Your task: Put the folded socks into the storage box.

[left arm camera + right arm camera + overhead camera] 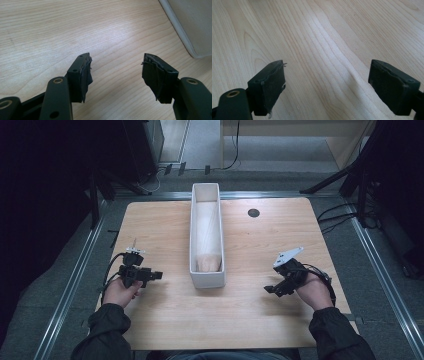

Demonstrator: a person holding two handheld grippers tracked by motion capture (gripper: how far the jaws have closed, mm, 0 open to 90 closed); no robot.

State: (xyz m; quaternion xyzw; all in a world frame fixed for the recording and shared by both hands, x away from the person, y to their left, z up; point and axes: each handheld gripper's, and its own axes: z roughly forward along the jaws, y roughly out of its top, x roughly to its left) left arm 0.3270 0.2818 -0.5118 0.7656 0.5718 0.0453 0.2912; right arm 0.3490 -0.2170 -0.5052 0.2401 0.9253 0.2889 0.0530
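White bin (206, 279), unlabelled, mid-table (150, 225)

I see a wooden counter (165, 230) with a long white tray (206, 279) standing lengthwise at its middle, pale cloth-like material (206, 237) lying inside. A small dark round hole (253, 212) sits near the far edge, right of the tray.

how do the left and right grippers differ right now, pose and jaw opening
The left gripper sits left of the white bin and the right gripper right of it, each pointing inward toward the bin. The bin's corner shows in the left gripper view, while the right gripper view looks along bare table. The right gripper's jaws look spread wider than the left gripper's. Both are open, hold nothing, and are over the wooden table.
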